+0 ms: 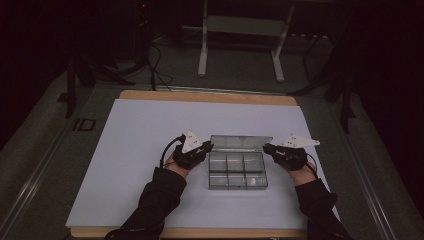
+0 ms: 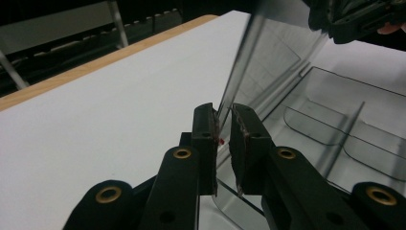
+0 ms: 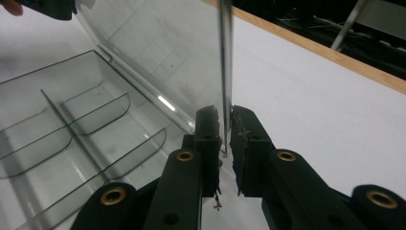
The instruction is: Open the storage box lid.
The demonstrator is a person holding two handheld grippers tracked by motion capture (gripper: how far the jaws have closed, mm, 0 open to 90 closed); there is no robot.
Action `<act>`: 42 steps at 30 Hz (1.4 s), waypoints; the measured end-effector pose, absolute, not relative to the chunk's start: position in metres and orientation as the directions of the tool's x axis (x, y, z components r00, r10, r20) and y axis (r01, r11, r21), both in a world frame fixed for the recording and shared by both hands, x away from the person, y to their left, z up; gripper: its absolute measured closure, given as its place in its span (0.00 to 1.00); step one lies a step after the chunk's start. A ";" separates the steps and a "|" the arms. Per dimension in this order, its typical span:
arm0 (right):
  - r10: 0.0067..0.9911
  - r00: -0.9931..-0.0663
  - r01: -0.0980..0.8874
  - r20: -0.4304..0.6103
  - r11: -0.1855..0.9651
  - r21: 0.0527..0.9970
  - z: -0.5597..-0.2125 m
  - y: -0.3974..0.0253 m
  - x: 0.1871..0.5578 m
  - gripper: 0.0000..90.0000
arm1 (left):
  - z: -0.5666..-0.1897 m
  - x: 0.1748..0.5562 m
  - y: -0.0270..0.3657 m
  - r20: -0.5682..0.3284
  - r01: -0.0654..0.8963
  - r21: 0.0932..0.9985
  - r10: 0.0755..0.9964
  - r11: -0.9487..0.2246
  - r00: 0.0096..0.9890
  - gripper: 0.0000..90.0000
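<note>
A clear plastic compartment box (image 1: 238,171) lies on the white sheet, its hinged lid (image 1: 241,142) raised at the far side. My left gripper (image 1: 207,146) is at the lid's left edge, my right gripper (image 1: 267,148) at its right edge. In the left gripper view the jaws (image 2: 221,112) are closed on the thin edge of the lid (image 2: 273,62), with the empty compartments (image 2: 335,129) beyond. Likewise, the right gripper (image 3: 224,112) pinches the lid (image 3: 163,52) edge-on, beside the divided tray (image 3: 72,139).
The white sheet (image 1: 150,130) covers a wooden board (image 1: 210,96) whose edge shows at the back and front. A grey metal stand (image 1: 242,30) and cables (image 1: 157,70) are on the floor behind. Open sheet lies left of and behind the box.
</note>
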State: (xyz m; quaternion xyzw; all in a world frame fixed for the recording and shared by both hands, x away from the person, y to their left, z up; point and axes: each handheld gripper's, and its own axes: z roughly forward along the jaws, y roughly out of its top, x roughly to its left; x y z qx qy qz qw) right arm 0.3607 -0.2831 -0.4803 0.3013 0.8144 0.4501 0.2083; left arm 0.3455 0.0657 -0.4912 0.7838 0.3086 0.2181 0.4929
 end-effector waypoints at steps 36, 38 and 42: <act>0.778 -0.628 0.391 -0.018 0.335 0.857 -0.495 -0.266 0.383 0.81 | -0.507 0.368 0.047 -0.015 0.327 0.917 0.802 -0.227 0.597 0.77; 0.782 -0.623 0.400 -0.008 0.328 0.856 -0.496 -0.265 0.383 0.80 | -0.508 0.370 0.046 -0.037 0.350 0.911 0.802 -0.219 0.596 0.74; 0.788 -0.615 0.417 0.007 0.318 0.851 -0.498 -0.264 0.385 0.78 | -0.510 0.374 0.043 -0.052 0.388 0.893 0.802 -0.230 0.595 0.71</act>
